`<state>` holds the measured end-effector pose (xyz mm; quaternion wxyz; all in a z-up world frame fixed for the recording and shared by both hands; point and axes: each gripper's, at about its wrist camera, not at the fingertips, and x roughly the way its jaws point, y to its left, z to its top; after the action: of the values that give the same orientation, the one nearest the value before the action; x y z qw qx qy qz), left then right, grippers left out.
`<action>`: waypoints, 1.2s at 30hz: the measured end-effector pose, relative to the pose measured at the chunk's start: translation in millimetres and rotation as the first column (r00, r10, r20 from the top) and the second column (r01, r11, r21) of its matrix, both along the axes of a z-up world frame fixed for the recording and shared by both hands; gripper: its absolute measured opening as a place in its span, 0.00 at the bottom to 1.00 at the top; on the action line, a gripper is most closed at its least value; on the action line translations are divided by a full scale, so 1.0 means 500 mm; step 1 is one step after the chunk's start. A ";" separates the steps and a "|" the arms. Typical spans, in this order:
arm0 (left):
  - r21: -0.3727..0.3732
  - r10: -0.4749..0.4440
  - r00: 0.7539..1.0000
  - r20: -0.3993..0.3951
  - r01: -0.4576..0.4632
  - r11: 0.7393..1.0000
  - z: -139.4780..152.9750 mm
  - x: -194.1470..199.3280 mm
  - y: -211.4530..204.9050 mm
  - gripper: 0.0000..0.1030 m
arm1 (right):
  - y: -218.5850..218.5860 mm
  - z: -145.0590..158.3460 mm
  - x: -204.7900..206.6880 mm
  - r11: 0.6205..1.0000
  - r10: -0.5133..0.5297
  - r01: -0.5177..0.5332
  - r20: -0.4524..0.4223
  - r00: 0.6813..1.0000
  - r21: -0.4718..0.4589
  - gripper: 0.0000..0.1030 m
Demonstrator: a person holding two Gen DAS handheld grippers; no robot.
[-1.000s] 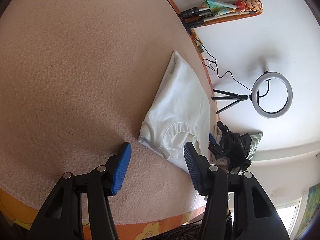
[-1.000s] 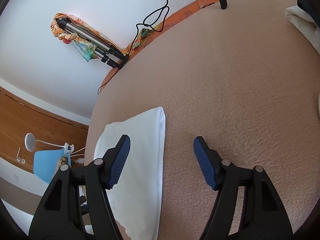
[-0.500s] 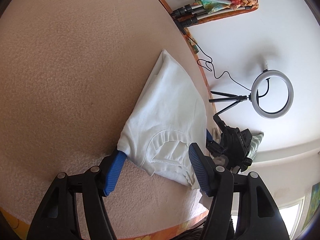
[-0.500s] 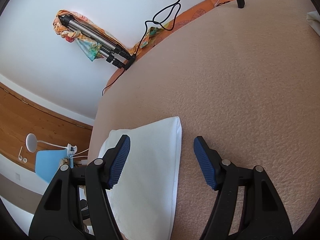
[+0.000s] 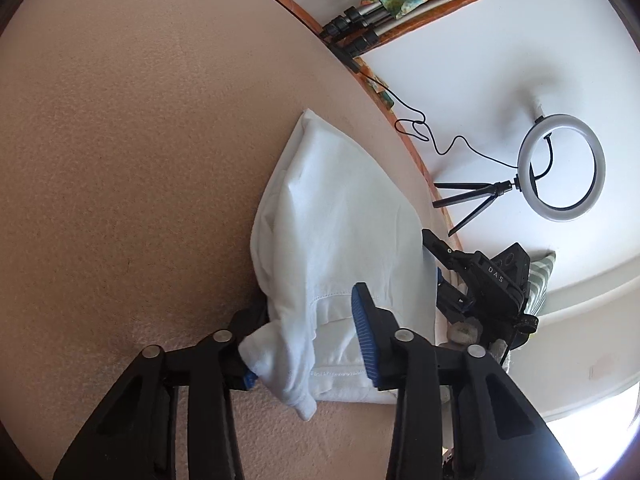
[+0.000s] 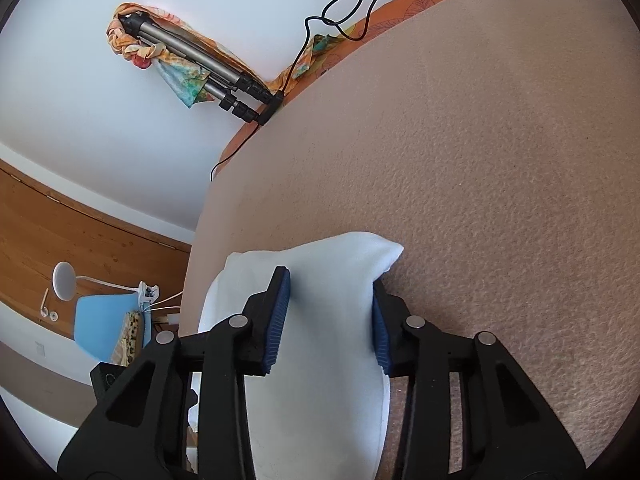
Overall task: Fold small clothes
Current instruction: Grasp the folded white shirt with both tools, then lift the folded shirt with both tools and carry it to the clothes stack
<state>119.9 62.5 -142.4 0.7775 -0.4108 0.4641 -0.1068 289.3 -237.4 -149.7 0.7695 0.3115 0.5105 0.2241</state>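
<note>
The left tool [image 5: 308, 344] has just closed on the collar end of the white shirt [image 5: 340, 216]. The right tool [image 6: 328, 320] has just closed on its far folded corner, lifting it off the tan blanket [image 6: 500, 160].

The shirt [image 5: 340, 216] lies on the blanket [image 5: 140, 140] near its edge; the ring light [image 5: 560, 168] stands beyond that edge, the tripod [image 5: 360, 28] farther along it; the blanket stretches away left.
</note>
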 end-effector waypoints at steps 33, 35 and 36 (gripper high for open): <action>0.034 -0.290 0.913 0.288 0.293 0.956 0.155 -0.003 -0.240 0.10 | -0.143 0.293 -0.155 0.991 -0.071 0.101 0.286 0.956 -0.093 0.08; 0.038 -0.319 0.899 0.300 0.323 0.946 0.167 0.003 -0.279 0.10 | -0.179 0.310 -0.171 0.988 -0.089 0.123 0.300 0.950 -0.095 0.08; 0.038 -0.332 0.892 0.306 0.337 0.941 0.172 0.006 -0.297 0.10 | -0.198 0.317 -0.179 0.986 -0.099 0.134 0.308 0.946 -0.096 0.08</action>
<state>122.6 -86.3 -56.3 0.8070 -0.3092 0.4000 -0.3052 199.7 -336.4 8.9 0.8671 0.2580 0.3798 0.1932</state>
